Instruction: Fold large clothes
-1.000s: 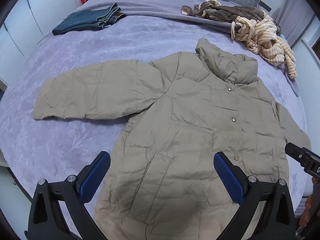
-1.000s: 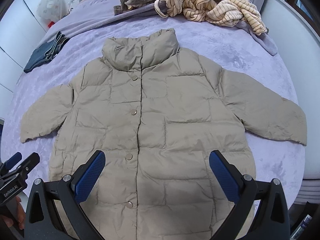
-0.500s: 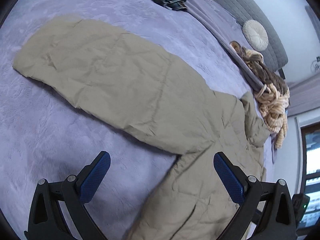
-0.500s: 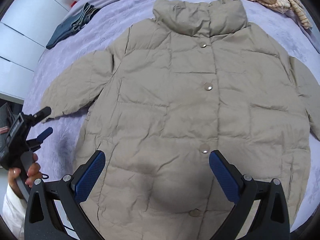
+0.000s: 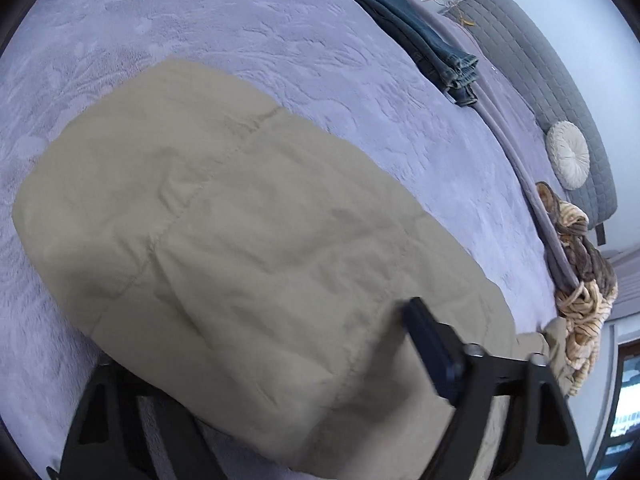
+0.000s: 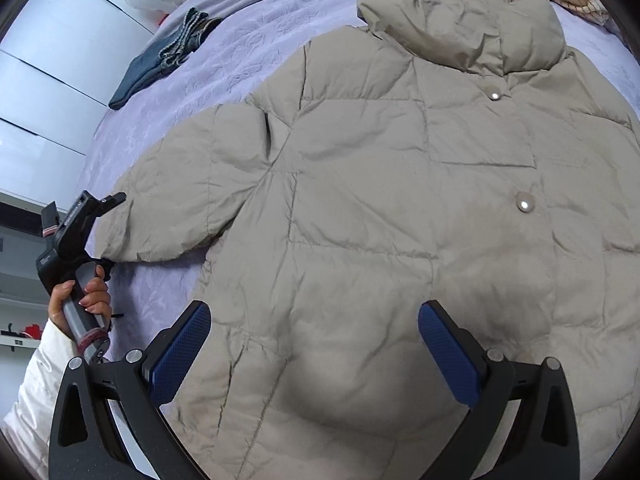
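A beige padded jacket (image 6: 400,200) lies front up and buttoned on the purple bed (image 6: 240,40), collar at the far end. In the left wrist view its sleeve (image 5: 240,240) fills the frame. My left gripper (image 5: 260,336) straddles the cuff end and its jaws are closing. One finger (image 5: 424,332) lies on top of the fabric; the other is hidden under the sleeve. The right wrist view shows this left gripper (image 6: 114,230) at the cuff, held by a hand (image 6: 88,292). My right gripper (image 6: 316,320) hangs open over the jacket's lower front, with nothing between its pads.
Folded jeans (image 5: 420,36) lie at the bed's far side. A heap of striped and brown clothes (image 5: 580,300) sits by the grey headboard (image 5: 540,60) with a round white cushion (image 5: 568,154). White cupboards (image 6: 40,80) stand left of the bed.
My left gripper swung left and down to the sleeve's cuff end, and its jaws narrowed around it. My right gripper sank closer over the jacket's front.
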### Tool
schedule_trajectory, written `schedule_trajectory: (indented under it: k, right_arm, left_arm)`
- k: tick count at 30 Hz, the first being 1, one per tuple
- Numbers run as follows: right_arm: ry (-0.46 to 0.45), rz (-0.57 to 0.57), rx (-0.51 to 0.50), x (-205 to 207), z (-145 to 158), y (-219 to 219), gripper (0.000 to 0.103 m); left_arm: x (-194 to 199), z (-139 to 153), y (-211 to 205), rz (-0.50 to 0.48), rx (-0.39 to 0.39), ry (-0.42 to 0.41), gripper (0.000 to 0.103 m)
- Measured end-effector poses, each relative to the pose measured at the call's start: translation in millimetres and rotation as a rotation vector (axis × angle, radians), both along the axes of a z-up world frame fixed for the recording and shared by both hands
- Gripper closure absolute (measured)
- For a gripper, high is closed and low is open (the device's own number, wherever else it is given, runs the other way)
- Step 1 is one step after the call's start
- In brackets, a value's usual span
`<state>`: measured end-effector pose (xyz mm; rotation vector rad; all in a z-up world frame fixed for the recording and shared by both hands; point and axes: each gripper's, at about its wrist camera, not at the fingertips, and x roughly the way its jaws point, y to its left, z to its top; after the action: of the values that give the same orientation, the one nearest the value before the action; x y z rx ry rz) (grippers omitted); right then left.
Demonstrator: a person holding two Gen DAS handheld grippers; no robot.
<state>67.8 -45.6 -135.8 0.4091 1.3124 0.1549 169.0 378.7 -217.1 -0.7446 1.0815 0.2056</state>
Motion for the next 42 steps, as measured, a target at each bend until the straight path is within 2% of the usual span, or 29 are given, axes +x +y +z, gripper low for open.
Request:
schedule_trajectory:
  k: [1,2,3,5,7,8,9,10,12,14,17,21,23,27,28,30,34,37,38,39,41,42]
  right_arm:
    - [-0.012,-0.007,0.011,5.6,-1.8,1.7,0.000]
    - [-0.018,-0.013,0.030,10.8,-3.2,3.4,0.000]
    - [-0.020,-0.022,0.052,17.2,-5.3,5.1,0.000]
    - [-0.037,-0.055,0.096,29.0,-8.8,6.8,0.000]
    - [-0.063,-0.088,0.148,40.4,-14.5,8.9,0.015]
    - [-0.051,-0.102,0.168,47.4,-21.3,11.4,0.045]
    - [-0.029,-0.115,0.187,54.6,-29.6,14.8,0.081]
    - [-0.009,-0.129,0.212,60.0,-38.9,16.5,0.092]
    - [0.002,-0.144,0.282,69.1,-54.3,20.8,0.095]
    - [-0.001,-0.143,0.310,75.3,-64.5,26.0,0.095]
    - [0.027,-0.131,0.354,86.3,-82.9,34.3,0.095]
    - [0.072,-0.091,0.373,94.0,-96.6,41.7,0.098]
    - [0.085,-0.099,0.428,90.5,-91.6,31.8,0.098]
    - [0.048,-0.200,0.410,60.7,-68.6,-26.9,0.098]
    - [0.038,-0.233,0.367,49.9,-61.8,-47.8,0.098]
    - [0.023,-0.285,0.282,30.7,-50.8,-84.4,0.096]
    - [0.007,-0.337,0.181,3.8,-35.6,-134.9,0.096]
    - [0.010,-0.351,0.151,-4.2,-32.3,-150.5,0.096]
    - [0.012,-0.354,0.154,-4.8,-32.7,-151.1,0.096]
    - [0.015,-0.356,0.156,-3.1,-33.3,-151.1,0.096]
    - [0.014,-0.353,0.155,-0.6,-35.3,-154.5,0.095]
    - [0.012,-0.348,0.147,0.8,-34.1,-156.3,0.095]
  left_arm:
    - [4.4,-1.7,1.9,-0.012,-0.003,-0.014,0.067]
    - [9.0,-1.7,0.2,-0.037,-0.039,-0.041,0.095]
    - [12.2,1.4,-1.3,-0.048,-0.049,-0.056,0.096]
    - [12.9,21.0,-8.8,-0.088,0.040,-0.093,0.096]
    - [11.2,47.8,-23.9,-0.145,0.123,-0.146,0.096]
    - [9.2,62.9,-30.9,-0.175,0.148,-0.180,0.096]
    - [8.8,79.1,-39.8,-0.205,0.165,-0.216,0.096]
    - [6.9,94.2,-48.3,-0.239,0.178,-0.253,0.096]
    - [3.0,126.2,-70.6,-0.325,0.202,-0.330,0.096]
    - [-0.4,154.3,-98.6,-0.424,0.206,-0.402,0.096]
    - [-2.4,183.8,-149.8,-0.578,0.156,-0.480,0.096]
    - [5.0,199.1,-229.0,-0.734,0.014,-0.510,0.096]
    - [3.1,199.2,-275.3,-0.787,-0.009,-0.497,0.096]
    - [-1.7,175.8,-364.2,-0.899,0.003,-0.434,0.096]
    - [-5.0,166.4,-384.8,-0.936,0.026,-0.417,0.096]
    - [-15.0,139.6,-421.9,-0.987,0.123,-0.383,0.096]
    - [-30.3,68.9,-464.7,-1.077,0.282,-0.237,0.096]
    - [-43.6,44.4,-467.2,-1.084,0.348,-0.197,0.096]
    - [-46.3,43.6,-468.5,-1.081,0.358,-0.201,0.083]
    - [-49.1,45.9,-467.1,-1.087,0.347,-0.205,0.048]
    - [-55.8,57.3,-459.0,-1.068,0.360,-0.239,0.000]
    - [-59.8,67.6,-452.4,-1.048,0.395,-0.274,0.000]
